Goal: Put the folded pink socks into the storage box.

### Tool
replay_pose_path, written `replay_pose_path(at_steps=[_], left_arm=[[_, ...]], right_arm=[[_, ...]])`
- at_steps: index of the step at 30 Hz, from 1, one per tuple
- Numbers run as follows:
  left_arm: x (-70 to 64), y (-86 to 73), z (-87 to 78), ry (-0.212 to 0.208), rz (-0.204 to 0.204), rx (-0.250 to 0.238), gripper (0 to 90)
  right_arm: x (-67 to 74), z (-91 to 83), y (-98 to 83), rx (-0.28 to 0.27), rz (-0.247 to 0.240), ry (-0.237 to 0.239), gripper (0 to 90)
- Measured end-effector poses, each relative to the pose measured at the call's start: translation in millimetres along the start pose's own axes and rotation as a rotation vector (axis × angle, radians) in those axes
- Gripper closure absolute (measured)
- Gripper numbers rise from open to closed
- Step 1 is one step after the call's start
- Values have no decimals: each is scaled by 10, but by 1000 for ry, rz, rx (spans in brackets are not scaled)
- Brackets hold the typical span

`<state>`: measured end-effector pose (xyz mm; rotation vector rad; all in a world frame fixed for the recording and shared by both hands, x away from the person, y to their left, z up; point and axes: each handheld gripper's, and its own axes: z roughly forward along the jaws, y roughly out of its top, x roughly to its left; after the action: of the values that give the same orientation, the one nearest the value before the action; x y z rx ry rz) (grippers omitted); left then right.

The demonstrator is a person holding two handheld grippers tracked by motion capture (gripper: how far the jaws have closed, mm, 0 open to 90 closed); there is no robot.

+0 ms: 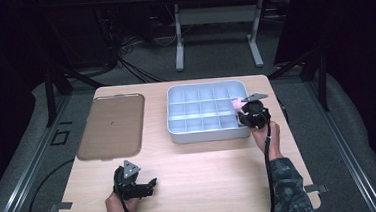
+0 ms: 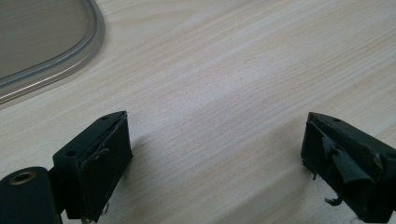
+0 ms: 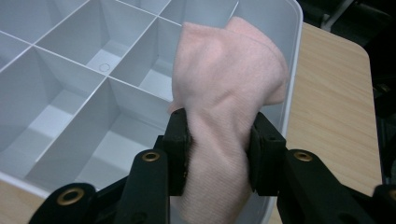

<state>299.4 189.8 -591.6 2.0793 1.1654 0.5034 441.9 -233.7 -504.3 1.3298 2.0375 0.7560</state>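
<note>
A pale pink cloth [image 3: 224, 88] is bunched between the jaws of my right gripper [image 3: 218, 140], which is shut on it over the right-hand side of a grey divided tray [image 3: 60, 84]. From above, the right gripper [image 1: 246, 113] hangs at the tray's [image 1: 178, 132] front right corner, with a bit of the pink cloth [image 1: 237, 103] poking out over a compartment. My left gripper [image 1: 151, 183] rests low near the table's front edge; its jaws stand wide apart over bare wood [image 2: 215, 107], with nothing between them.
A flat brown lid-like tray [image 1: 111, 126] lies at the left of the wooden table, and its rounded rim [image 2: 88, 51] reaches into the left gripper view. The grey tray has several empty compartments. Cables trail from both grippers toward the person.
</note>
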Motion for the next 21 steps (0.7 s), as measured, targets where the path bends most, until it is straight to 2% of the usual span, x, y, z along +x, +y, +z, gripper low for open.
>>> replay_pose_path(at_steps=[10, 13, 17, 21], left_arm=[[0, 0, 0, 0, 0, 0, 82], [0, 0, 0, 0, 0, 0, 82], [0, 0, 0, 0, 0, 0, 82], [-1, 0, 0, 1, 0, -1, 82]], right_arm=[[52, 71, -2, 38, -36, -21, 634], [70, 93, -4, 45, -50, -43, 630], [75, 116, -11, 54, -59, -42, 625], [80, 141, -15, 63, -59, -46, 579]])
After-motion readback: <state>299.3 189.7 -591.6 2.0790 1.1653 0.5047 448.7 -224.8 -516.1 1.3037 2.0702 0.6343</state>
